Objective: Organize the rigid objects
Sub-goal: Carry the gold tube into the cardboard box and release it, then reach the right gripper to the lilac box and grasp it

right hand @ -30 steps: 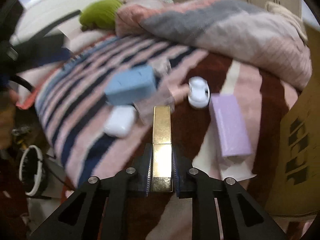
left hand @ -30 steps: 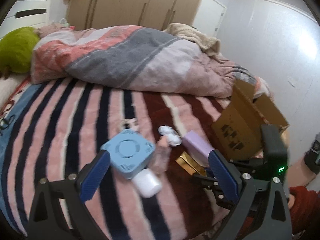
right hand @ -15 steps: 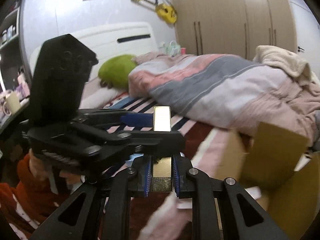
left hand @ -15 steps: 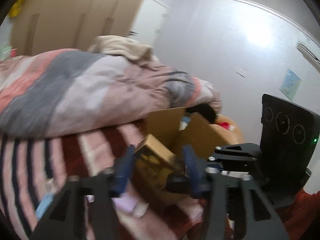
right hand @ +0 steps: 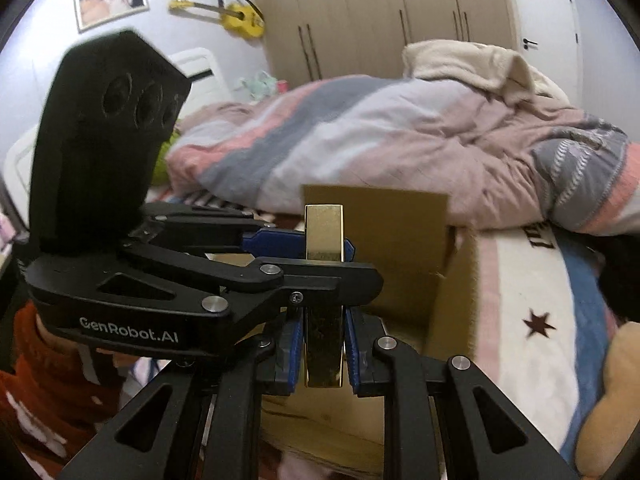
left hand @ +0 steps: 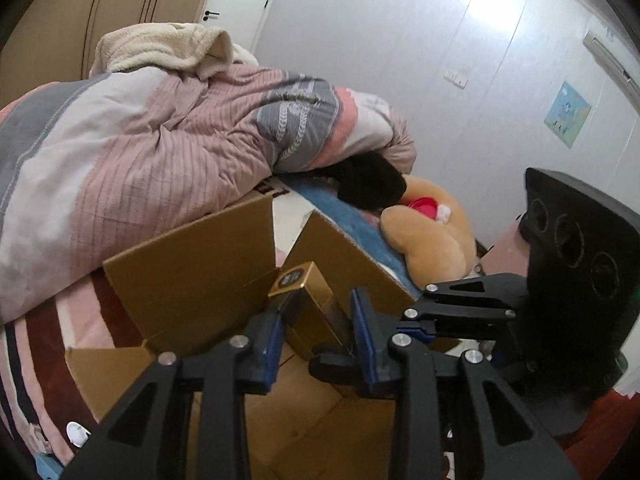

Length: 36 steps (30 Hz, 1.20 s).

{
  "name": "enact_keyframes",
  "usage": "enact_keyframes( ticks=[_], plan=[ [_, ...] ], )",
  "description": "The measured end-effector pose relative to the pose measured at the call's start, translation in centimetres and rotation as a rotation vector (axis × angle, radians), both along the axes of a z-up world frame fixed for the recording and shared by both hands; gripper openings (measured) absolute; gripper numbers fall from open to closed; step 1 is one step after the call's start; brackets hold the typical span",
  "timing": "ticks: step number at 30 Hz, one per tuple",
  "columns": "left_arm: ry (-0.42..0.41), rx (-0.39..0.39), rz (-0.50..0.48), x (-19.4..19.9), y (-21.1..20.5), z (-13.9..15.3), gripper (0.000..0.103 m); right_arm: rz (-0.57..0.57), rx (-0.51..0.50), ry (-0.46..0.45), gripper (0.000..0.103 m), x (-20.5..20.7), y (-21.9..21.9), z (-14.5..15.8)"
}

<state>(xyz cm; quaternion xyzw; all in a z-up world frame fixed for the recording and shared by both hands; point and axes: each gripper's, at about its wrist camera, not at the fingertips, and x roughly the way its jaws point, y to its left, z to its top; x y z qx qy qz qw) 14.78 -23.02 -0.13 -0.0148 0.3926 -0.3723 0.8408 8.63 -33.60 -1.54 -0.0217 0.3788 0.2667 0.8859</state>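
Moved since a second ago: gold box [right hand: 323,312], off the striped bedspread, now aloft over the cardboard carton [left hand: 208,280].
Right gripper [right hand: 323,354]: jaws clamped on the box's lower end.
Left gripper [left hand: 316,332]: brought in from the side, pads flanking the box's upper half; contact cannot be told, jaws narrow.
Beyond: rumpled quilt [left hand: 132,152].
Judgement: deposit into carton imminent.

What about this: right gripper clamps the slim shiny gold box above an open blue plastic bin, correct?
No blue bin: it is an open brown cardboard box. The right wrist view shows the right gripper clamping the slim shiny gold box above it.
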Motion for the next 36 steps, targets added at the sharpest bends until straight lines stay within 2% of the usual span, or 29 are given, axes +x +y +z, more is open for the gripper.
enact_keyframes(
  ticks=[1,2,3,4,5,6,8,11,15,18,22,27,31,36],
  plan=[
    [-0.005,0.01,0.011,0.0,-0.1,0.0,0.049,-0.023,-0.01,-0.007,0.014,0.0,-0.2,-0.1],
    [-0.009,0.022,0.023,0.0,-0.1,0.0,0.068,-0.042,-0.019,-0.014,0.018,0.0,-0.4,-0.2],
    [-0.016,0.026,0.033,-0.1,0.1,0.2,0.075,-0.053,-0.026,-0.025,0.036,-0.1,-0.8,-0.1],
    [-0.026,0.022,0.036,-0.3,0.6,0.3,0.079,-0.051,-0.023,-0.037,0.045,-0.1,-0.9,0.0],
    [-0.029,0.022,0.037,-0.4,0.7,0.4,0.079,-0.052,-0.022,-0.044,0.06,-0.2,-1.0,0.0],
    [-0.034,0.024,0.043,-0.5,1.1,0.6,0.079,-0.053,-0.023,-0.051,0.066,-0.3,-1.0,0.1],
    [-0.053,0.027,0.072,-0.9,2.3,1.0,0.08,-0.044,-0.028,-0.058,0.071,-0.4,-0.5,0.5],
    [-0.076,0.014,0.117,-1.5,4.7,1.6,0.081,-0.034,-0.038,-0.082,0.103,-0.7,0.5,1.0],
    [-0.12,0.005,0.182,-3.3,9.0,2.7,0.083,-0.025,-0.046,-0.15,0.103,-1.4,2.8,2.1],
    [-0.152,0.01,0.242,-4.5,12.3,3.3,0.084,0.001,-0.053,-0.168,0.103,-2.1,5.1,2.9],
    [-0.189,0.011,0.336,-6.5,17.5,3.5,0.086,0.119,-0.062,-0.201,0.103,-3.3,9.6,3.2],
    [-0.228,0.055,0.484,-9.0,23.9,2.3,0.09,0.259,-0.022,-0.268,0.103,-6.0,15.0,2.9],
    [-0.24,0.069,0.567,-10.9,27.4,0.0,0.091,0.399,-0.021,-0.221,0.103,-7.4,19.3,0.3],
    [-0.198,0.108,0.66,-12.3,30.6,-4.3,0.094,0.418,-0.085,-0.106,0.103,-7.6,22.6,-5.9]
  ],
)
